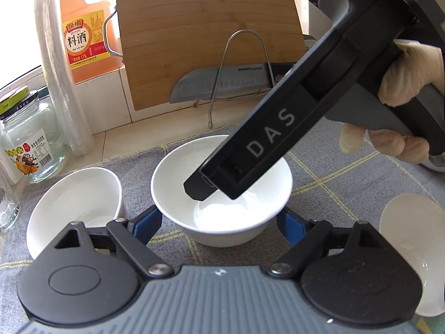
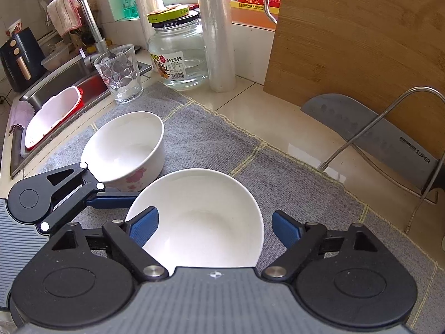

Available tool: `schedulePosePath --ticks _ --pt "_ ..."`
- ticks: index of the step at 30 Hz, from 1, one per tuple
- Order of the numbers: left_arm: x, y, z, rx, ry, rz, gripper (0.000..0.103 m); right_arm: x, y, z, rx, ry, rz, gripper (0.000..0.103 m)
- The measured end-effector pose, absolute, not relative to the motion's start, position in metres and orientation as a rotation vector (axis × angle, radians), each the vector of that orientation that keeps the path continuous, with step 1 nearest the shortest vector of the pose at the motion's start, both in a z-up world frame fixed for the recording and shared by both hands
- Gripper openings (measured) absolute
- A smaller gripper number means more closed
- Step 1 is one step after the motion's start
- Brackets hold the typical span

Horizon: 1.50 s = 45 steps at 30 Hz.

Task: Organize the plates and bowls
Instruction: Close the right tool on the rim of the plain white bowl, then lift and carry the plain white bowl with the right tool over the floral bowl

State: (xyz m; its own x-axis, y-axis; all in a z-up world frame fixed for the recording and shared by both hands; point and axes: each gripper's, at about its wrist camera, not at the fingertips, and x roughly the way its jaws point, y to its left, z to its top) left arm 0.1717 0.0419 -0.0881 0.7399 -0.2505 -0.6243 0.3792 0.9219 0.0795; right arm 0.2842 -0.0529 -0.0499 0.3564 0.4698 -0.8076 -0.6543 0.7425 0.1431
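The plain white bowl is sitting squarely between the left gripper's wide jaws; the right gripper, jaws also wide, is straddling its near rim.

2 white bowls sit on 1 grey mat, with 1 pale plate at its edge. Behind stand 1 glass jar, 1 tumbler, 1 cooking-wine bottle, 1 film roll, 1 cutting board and 1 knife.
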Motion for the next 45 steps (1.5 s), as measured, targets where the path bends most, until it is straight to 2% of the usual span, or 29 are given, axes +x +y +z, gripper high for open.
schedulePosePath --ticks 4,25,45 --pt "0.171 0.042 -0.088 0.204 0.654 -0.352 0.088 0.286 -0.053 -0.053 -0.205 0.976 0.747 0.083" --pt "0.167 0.045 -0.078 0.204 0.676 -0.391 0.087 0.279 -0.058 -0.043 -0.155 1.011 0.756 0.083" --pt "0.118 0.032 -0.040 0.264 0.620 -0.487 0.087 0.218 -0.086 -0.005 -0.107 0.941 0.710 0.083"
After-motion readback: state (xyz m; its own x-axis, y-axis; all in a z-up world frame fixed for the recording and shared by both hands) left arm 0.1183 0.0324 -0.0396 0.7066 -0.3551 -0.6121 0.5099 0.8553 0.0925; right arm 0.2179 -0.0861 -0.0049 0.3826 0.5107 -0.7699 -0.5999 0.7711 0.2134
